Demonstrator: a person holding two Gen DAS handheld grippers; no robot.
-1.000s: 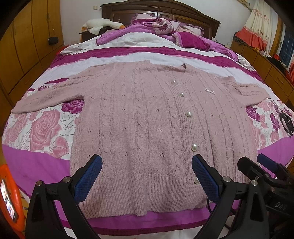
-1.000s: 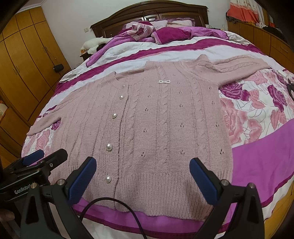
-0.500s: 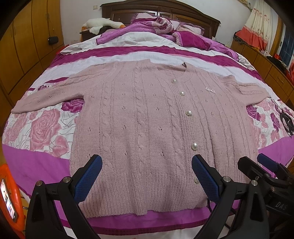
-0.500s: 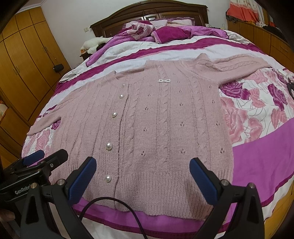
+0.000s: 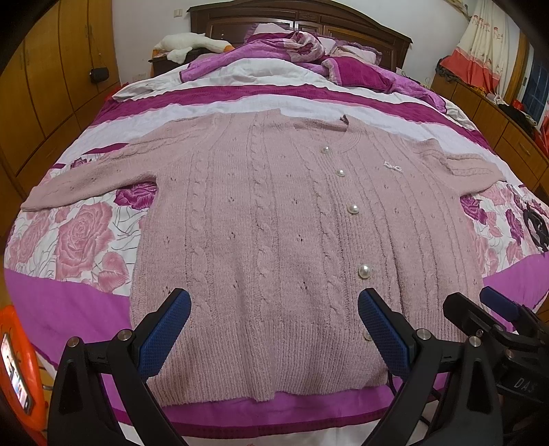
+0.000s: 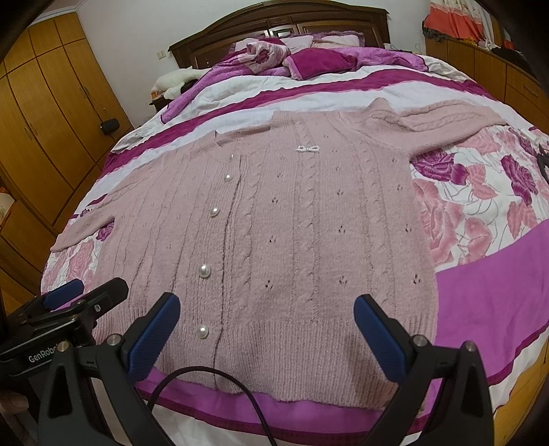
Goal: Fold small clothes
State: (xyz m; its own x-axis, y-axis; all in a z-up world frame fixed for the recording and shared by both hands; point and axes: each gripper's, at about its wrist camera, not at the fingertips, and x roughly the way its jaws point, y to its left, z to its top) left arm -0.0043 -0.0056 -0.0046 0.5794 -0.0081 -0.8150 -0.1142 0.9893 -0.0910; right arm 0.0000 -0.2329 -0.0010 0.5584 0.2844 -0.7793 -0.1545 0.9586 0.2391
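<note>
Cardigan (image 5: 274, 240) flat on bed (image 5: 68, 302), hem nearest, both jaws spread.

A bed (image 5: 85, 302) with a rose-patterned purple cover, a white plush toy (image 5: 192, 43) near its dark headboard (image 6: 274, 20), wooden wardrobes (image 6: 44, 113) alongside.

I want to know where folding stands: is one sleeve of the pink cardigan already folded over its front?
No, the pink cardigan lies flat with both sleeves spread outward on the bed.
</note>
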